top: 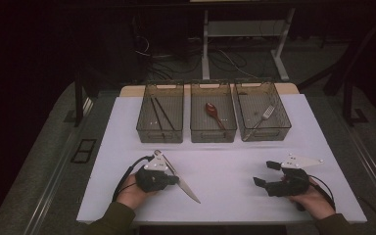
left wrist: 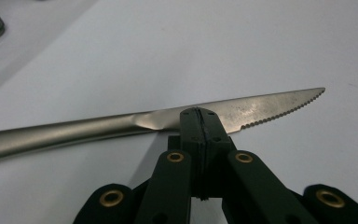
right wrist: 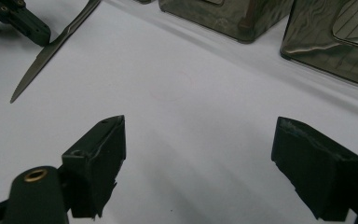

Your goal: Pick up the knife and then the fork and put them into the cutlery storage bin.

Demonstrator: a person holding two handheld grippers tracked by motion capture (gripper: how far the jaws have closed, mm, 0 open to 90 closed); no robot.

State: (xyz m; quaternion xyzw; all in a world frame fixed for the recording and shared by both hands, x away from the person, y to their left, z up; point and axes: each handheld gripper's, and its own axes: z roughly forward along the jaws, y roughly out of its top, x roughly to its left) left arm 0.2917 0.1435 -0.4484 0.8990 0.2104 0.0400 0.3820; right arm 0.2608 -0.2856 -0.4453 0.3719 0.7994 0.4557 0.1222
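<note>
Here the left gripper [left wrist: 198, 114] clamps the knife [left wrist: 121, 126], the right gripper [top: 267, 172] gapes, bins [top: 213, 111] probably clear beyond

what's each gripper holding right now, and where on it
The left gripper is shut on the table knife, where the handle meets the serrated blade. The right gripper stands open over the white table and holds nothing.

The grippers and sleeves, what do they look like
Both the left gripper and the right gripper are black, each topped by a grey three-cornered plate and trailing a black cable. Their jaws are blocky black pads on linked bars with brass-coloured rivets. The person's sleeves are olive green.
</note>
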